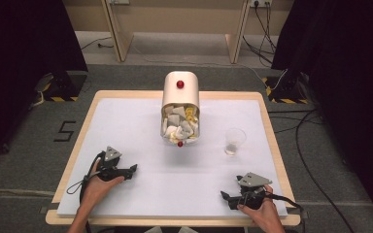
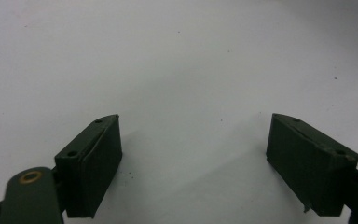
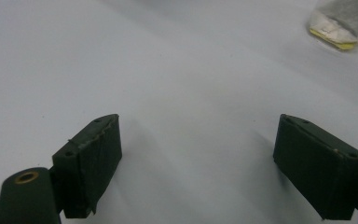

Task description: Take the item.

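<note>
Grippers both empty, we see 2 wide-open jaw pairs: left gripper (image 1: pixel 132 169) near table (image 1: pixel 126 116) front-left corner, right gripper (image 1: pixel 225 196) near front-right corner; tea-bag canister (image 1: pixel 180 109) mid-table toward far edge, plastic cup (image 1: pixel 235 141) beside it rightward

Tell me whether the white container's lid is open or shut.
Open. The lid is flipped up behind the container, and packets inside lie exposed to the high view.
</note>
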